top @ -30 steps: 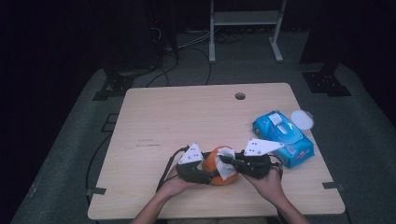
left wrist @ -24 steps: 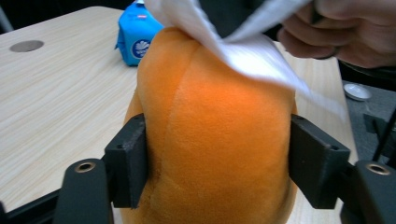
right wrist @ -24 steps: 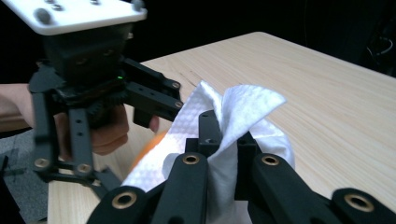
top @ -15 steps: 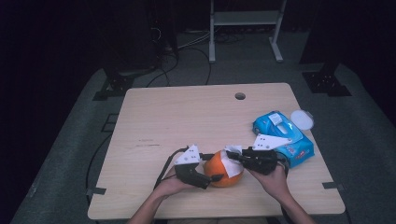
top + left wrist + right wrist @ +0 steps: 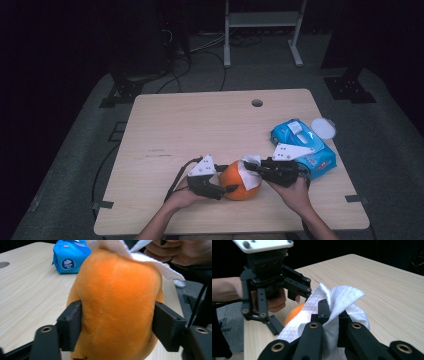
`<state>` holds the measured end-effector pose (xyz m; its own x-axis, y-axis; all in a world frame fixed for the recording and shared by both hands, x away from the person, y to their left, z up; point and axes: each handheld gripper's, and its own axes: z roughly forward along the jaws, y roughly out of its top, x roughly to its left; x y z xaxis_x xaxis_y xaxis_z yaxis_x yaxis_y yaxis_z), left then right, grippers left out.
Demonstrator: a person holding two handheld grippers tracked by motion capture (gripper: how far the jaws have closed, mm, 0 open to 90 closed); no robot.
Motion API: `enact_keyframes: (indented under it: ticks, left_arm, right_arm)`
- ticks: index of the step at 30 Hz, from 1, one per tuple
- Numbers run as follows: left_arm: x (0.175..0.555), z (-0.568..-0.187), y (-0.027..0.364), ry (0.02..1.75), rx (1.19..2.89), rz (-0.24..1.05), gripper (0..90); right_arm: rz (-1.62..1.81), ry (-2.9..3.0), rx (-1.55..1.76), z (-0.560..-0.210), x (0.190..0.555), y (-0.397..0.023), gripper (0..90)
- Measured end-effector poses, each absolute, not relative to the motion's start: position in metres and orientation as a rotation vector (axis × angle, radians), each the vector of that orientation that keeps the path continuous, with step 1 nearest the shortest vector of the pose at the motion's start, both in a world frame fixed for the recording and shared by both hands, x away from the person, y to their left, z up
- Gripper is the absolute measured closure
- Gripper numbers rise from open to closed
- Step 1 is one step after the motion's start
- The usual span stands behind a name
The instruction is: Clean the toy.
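1. Since a second ago the right gripper [image 5: 248,167] has shifted a little toward the blue packet, and its grey plate now sits over the packet's near edge; the left gripper [image 5: 231,188] has kept its spot at the front of the table.
2. Its jaws, meanwhile, have just been closing, with the orange plush toy [image 5: 241,181] between them.
3. From the left gripper view, the two black pads press into the toy [image 5: 117,307] on either flank, so that gripper is clamped on it, and the plush bulges up between them.
4. That toy sits on the wooden table [image 5: 200,125] near the front edge, between the person's two hands.
5. On the other side, the right gripper [image 5: 329,312] is pressed together on a white wipe [image 5: 339,300], which bunches up around its closed tips and spreads out below them.
6. Seen from above, the wipe [image 5: 247,170] lies against the top right of the toy.
7. Over in the left gripper view, the same wipe [image 5: 150,262] drapes over the toy's crown, with the person's right hand [image 5: 180,251] just behind it.
8. Off to the right of the toy rests the blue wipes packet [image 5: 302,147], with a round white lid [image 5: 323,128] just beyond it near the table's edge.
9. Farther back, a small round hole [image 5: 257,103] marks the table top.
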<state>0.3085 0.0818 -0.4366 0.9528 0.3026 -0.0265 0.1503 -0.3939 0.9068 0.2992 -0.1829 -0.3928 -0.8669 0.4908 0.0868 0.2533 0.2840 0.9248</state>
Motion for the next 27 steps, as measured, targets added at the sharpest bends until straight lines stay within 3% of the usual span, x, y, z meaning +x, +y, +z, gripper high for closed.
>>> enact_keyframes:
  ticks: [10,19,27]
  left_arm:
    - [0.293,-0.433,0.064,0.286,2.017,0.249,33.4]
    - [0.294,-0.434,0.066,0.301,2.003,0.238,33.2]
    - [0.286,-0.434,0.059,0.243,2.022,0.287,33.8]
  right_arm:
    - [1.543,2.385,0.551,-0.387,0.286,-0.156,86.0]
    - [1.485,2.336,0.625,-0.383,0.289,-0.171,86.0]
    - [1.432,2.405,0.526,-0.385,0.284,-0.147,86.1]
